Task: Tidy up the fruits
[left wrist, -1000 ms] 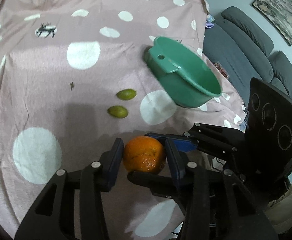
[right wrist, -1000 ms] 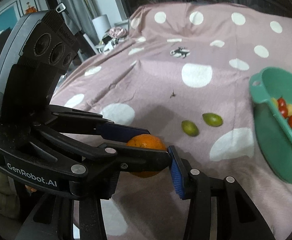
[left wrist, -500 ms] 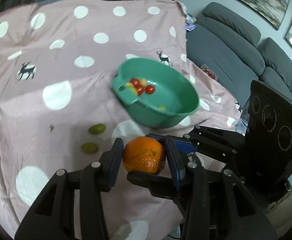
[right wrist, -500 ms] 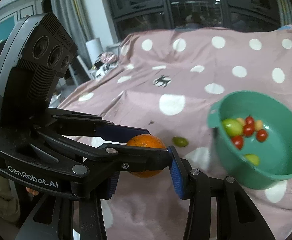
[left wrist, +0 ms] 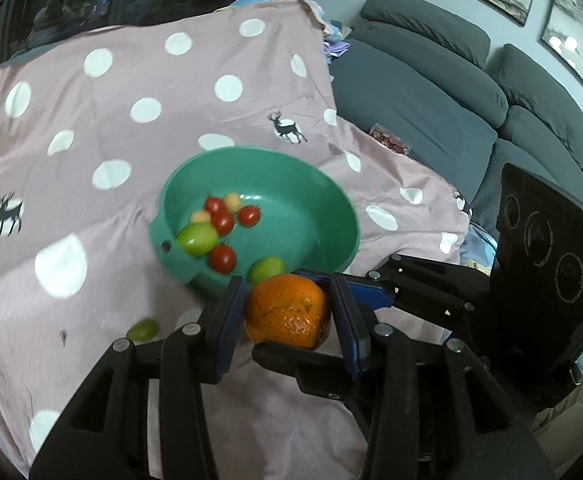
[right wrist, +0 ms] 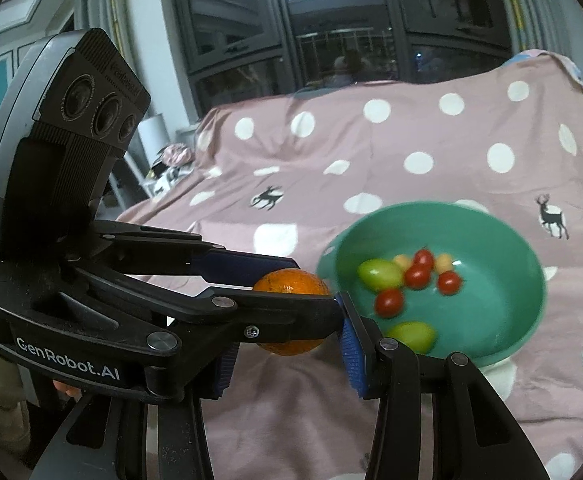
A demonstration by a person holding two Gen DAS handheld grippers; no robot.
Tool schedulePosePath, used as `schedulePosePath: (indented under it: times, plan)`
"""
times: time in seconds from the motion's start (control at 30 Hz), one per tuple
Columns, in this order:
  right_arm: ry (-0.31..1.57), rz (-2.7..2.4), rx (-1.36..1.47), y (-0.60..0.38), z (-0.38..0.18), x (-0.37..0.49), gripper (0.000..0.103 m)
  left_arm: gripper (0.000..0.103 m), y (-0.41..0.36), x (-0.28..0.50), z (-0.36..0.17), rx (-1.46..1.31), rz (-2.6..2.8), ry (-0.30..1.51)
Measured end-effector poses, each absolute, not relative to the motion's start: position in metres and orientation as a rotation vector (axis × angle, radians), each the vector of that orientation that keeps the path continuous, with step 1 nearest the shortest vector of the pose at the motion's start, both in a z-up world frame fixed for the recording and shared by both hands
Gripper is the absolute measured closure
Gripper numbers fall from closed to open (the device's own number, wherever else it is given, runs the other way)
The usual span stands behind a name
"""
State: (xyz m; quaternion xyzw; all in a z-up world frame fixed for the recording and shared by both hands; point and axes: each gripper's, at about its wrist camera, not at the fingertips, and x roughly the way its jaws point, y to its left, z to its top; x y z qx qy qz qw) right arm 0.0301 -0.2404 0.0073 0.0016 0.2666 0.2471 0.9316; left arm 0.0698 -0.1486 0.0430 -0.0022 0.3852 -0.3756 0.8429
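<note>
An orange hangs above the pink dotted cloth, just in front of the near rim of a green bowl. My left gripper is shut on its sides. My right gripper comes in from the right and clamps it from above and below. In the right wrist view the orange sits between my right gripper's blue pads, with my left gripper crossing from the left. The bowl holds red cherry tomatoes, green fruits and small yellow ones. One green fruit lies on the cloth.
A grey sofa stands to the right of the cloth-covered surface, and the cloth's edge drops off towards it. Dark windows lie beyond the far edge. The cloth rises into a fold behind the bowl.
Both grippers have risen and moved towards the bowl with the orange held between them. The bowl now sits just beyond the orange, and the loose green fruits have slipped to the lower left.
</note>
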Motion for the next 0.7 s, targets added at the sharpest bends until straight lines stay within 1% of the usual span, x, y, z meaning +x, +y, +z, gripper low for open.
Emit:
schedulePosePath:
  times: [0.3, 0.7]
  plan:
    - [0.509, 0.46, 0.022, -0.265, 0.014, 0.043, 0.056, 0.061, -0.17, 0.088, 0.047, 0.009, -0.832, 0.782]
    - [0.539, 0.42, 0.045, -0.281, 0.009, 0.059, 0.056, 0.061, -0.191, 0.107, 0.037, 0.001, -0.862, 0.812]
